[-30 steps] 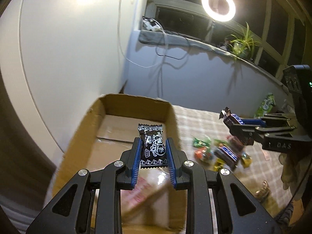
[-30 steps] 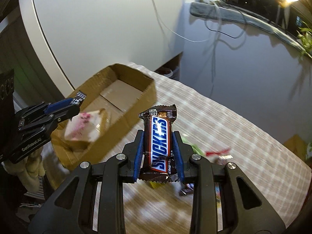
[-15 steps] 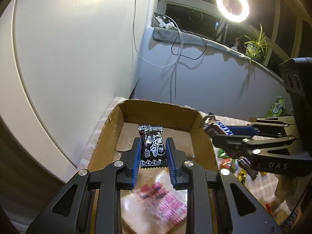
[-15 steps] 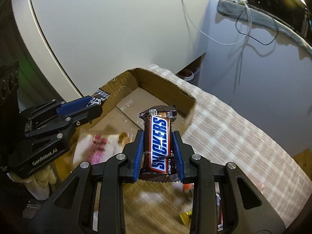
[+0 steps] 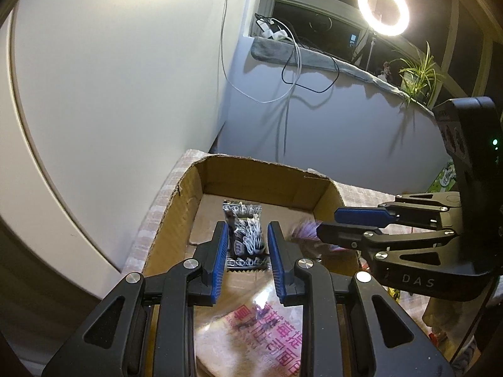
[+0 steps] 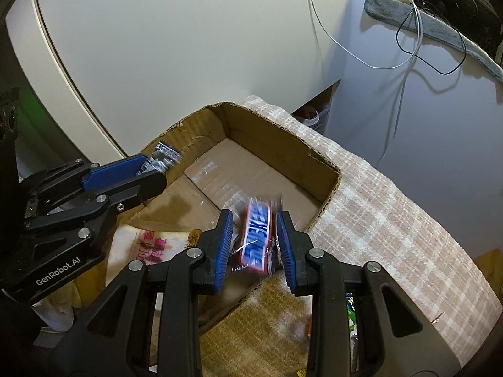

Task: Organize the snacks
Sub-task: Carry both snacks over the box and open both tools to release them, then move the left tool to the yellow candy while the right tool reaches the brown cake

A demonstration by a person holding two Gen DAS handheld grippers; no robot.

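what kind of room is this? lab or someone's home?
Most likely a home room, not a lab: a checked tablecloth covers the table, a potted plant sits on the window ledge, and a ring light and loose charger cables suggest a makeshift recording setup.

Domestic room, night. Pale painted wall with loose white charging cable (image 5: 284, 72); dark window sill carrying potted green spider plant (image 5: 419, 73); glowing ring light (image 5: 383, 12); beige checked woven tablecloth (image 6: 386, 220) under open brown cardboard box (image 6: 283, 144).
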